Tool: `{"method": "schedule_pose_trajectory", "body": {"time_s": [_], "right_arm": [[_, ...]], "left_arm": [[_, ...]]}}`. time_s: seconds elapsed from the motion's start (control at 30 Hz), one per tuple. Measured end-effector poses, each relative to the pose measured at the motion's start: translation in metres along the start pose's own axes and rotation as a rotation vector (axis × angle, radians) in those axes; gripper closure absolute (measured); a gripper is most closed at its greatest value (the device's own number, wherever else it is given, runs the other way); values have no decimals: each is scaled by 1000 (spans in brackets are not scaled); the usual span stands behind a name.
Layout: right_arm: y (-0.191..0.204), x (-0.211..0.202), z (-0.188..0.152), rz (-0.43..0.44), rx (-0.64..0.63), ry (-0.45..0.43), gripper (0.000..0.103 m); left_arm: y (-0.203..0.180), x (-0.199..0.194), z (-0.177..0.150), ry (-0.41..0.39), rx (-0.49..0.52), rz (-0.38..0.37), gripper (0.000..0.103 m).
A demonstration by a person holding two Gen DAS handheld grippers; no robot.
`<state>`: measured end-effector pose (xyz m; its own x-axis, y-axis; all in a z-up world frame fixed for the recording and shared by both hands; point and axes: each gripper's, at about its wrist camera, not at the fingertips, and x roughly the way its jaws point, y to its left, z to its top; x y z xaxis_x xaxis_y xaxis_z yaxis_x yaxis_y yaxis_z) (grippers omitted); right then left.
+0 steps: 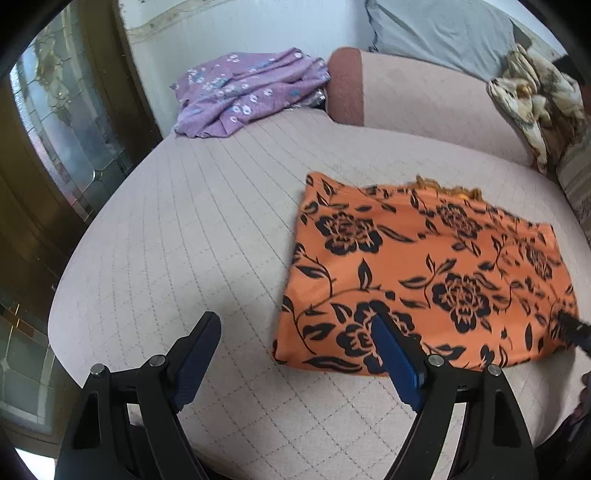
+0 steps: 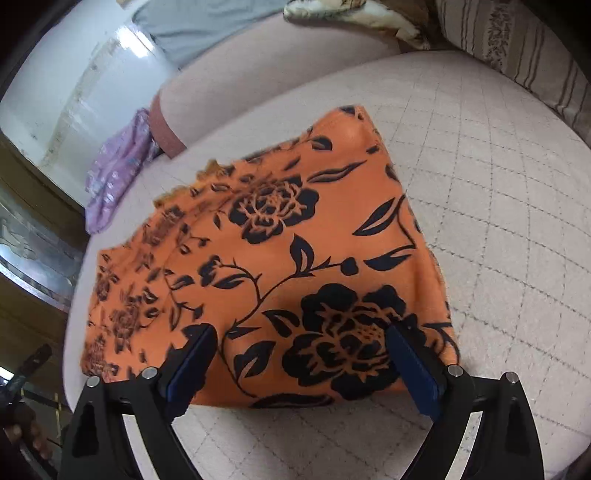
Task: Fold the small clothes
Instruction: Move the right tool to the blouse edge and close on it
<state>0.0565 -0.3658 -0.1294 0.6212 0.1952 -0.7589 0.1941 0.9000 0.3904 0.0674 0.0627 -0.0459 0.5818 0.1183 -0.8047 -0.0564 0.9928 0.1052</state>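
An orange cloth with black flowers (image 1: 424, 273) lies folded flat on the quilted pink sofa seat (image 1: 192, 236). My left gripper (image 1: 295, 325) is open and empty, above the seat at the cloth's near left corner; its right finger overlaps the cloth's edge in the view. In the right wrist view the same cloth (image 2: 280, 251) fills the middle, and my right gripper (image 2: 301, 339) is open just above its near edge, holding nothing. The right gripper's tip (image 1: 576, 332) shows at the right edge of the left wrist view.
A crumpled purple flowered garment (image 1: 251, 92) lies at the back left of the seat, also in the right wrist view (image 2: 118, 170). The sofa backrest (image 1: 424, 96), a grey pillow (image 1: 436, 33) and a patterned cushion (image 1: 535, 99) stand behind. A glass door (image 1: 66, 122) is on the left.
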Motion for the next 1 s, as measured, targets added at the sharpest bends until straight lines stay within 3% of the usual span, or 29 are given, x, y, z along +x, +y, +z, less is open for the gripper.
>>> {"method": "schedule_pose_trajectory", "body": {"time_s": [0.17,0.3,0.6,0.63,0.7,0.77,0.9,1.0], "right_arm": [[-17,-37,-18,84,151,-34,9],[-45,-32,-40,153,315,4,9],[-73,-20,-11,230,556,-76,9],[-73,-18,-10,227,566,-82,13],[-73,-13,-6,199,558,-83,34],[-71,-7,-2,175,541,-72,78],[-52,-13,5,86,391,-93,89],[-33,-12,4,-77,218,-102,90]], "left_arm": [[-4,12,-6,24,-21,-17,19],[-13,22,-11,50,-11,-38,19],[-19,34,-17,68,-15,-56,19],[-19,37,-16,72,-19,-56,19],[-22,43,-16,78,-20,-61,19],[-27,48,-14,82,-1,-59,19],[-41,56,-13,85,41,-58,19],[-49,58,-11,67,54,-61,19]]}}
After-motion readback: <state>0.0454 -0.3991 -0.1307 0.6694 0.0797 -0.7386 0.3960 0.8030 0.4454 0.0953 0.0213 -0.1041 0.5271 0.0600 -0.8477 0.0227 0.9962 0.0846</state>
